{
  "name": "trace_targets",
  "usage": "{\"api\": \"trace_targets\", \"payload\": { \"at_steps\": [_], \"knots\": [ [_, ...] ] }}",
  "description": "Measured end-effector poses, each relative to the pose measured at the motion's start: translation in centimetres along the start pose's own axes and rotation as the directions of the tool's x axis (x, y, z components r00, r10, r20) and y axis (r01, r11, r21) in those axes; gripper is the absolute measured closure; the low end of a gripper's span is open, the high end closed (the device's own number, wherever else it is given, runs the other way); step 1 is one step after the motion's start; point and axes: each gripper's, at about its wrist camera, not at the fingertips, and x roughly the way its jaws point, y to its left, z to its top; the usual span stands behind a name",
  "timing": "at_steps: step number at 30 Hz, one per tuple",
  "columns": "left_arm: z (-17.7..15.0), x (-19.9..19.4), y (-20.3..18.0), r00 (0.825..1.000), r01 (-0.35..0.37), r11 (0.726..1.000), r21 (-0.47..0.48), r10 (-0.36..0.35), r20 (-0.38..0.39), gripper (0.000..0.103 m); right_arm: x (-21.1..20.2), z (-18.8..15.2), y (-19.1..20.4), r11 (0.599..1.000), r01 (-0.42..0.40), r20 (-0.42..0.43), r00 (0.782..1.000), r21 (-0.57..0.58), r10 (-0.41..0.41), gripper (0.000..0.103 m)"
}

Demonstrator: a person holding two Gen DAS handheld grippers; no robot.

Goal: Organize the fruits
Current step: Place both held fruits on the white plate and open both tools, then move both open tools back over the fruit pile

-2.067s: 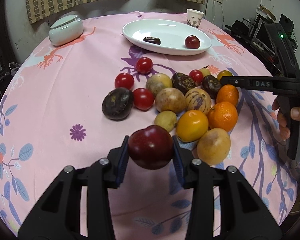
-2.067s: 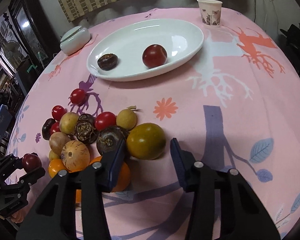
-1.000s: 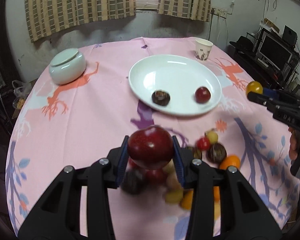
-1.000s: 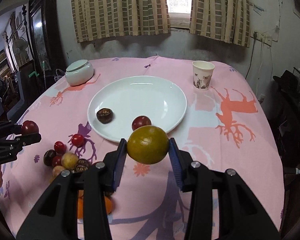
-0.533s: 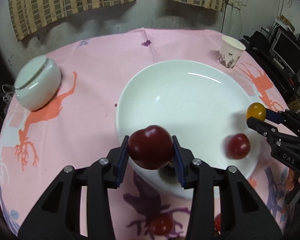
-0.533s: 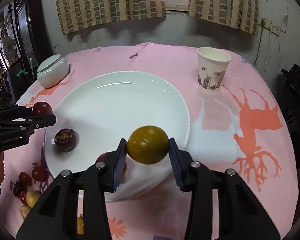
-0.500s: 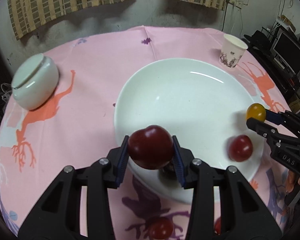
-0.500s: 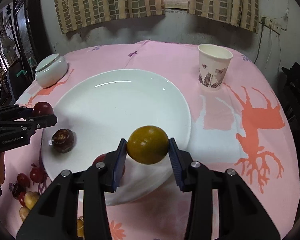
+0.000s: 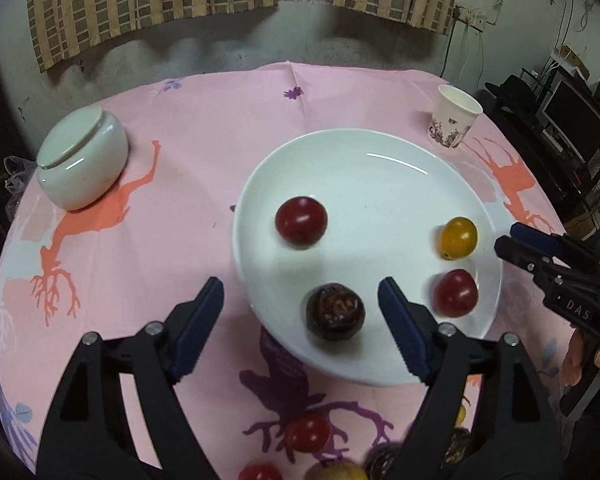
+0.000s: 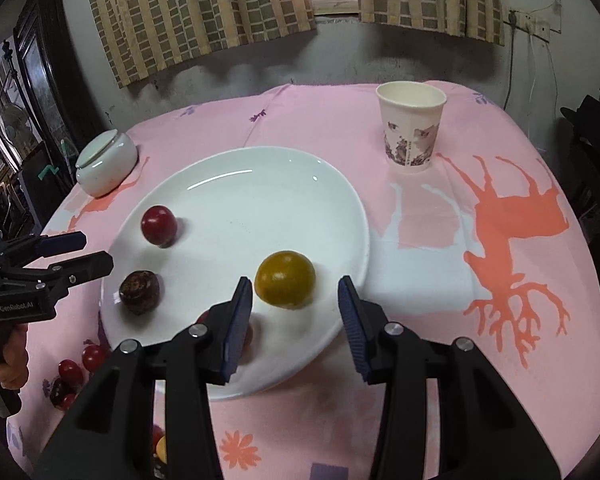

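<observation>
My left gripper (image 9: pixel 300 312) is opening, empty, above the white plate (image 9: pixel 380 168); my right gripper (image 10: pixel 296 304) is opening too, its orange fruit (image 10: pixel 286 279) loose between the fingers.

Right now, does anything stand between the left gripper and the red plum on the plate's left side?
Nothing visible does. The left gripper, jaws opening and empty, faces the red plum across bare white plate. The dark wrinkled fruit lies nearer, off toward its right finger.

Loose fruits (image 9: pixel 336 468) cut off; small red fruit (image 10: pixel 247 336) half-hidden.
</observation>
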Motion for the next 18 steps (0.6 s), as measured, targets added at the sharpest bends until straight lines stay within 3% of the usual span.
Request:
{"api": "trace_targets", "payload": {
  "at_steps": [8,11,18],
  "knots": [
    [-3.8,-6.9,1.2,0.999,-0.005,1.0,-0.026,0.006,0.045,0.022,-7.3,-2.3,0.5,0.999,0.044,0.046,0.998,-0.013,-0.043,0.057],
    [-5.6,-9.1,1.5,0.998,-0.009,1.0,-0.026,0.011,0.062,0.02,-10.0,-3.9,1.1,0.998,0.062,0.092,0.994,-0.017,-0.06,0.037],
    [-11.0,-11.7,1.8,0.997,-0.019,1.0,0.015,0.018,0.069,0.019,-12.7,-8.7,4.2,0.997,0.022,0.078,0.997,-0.08,-0.016,0.037]
  ]
}}
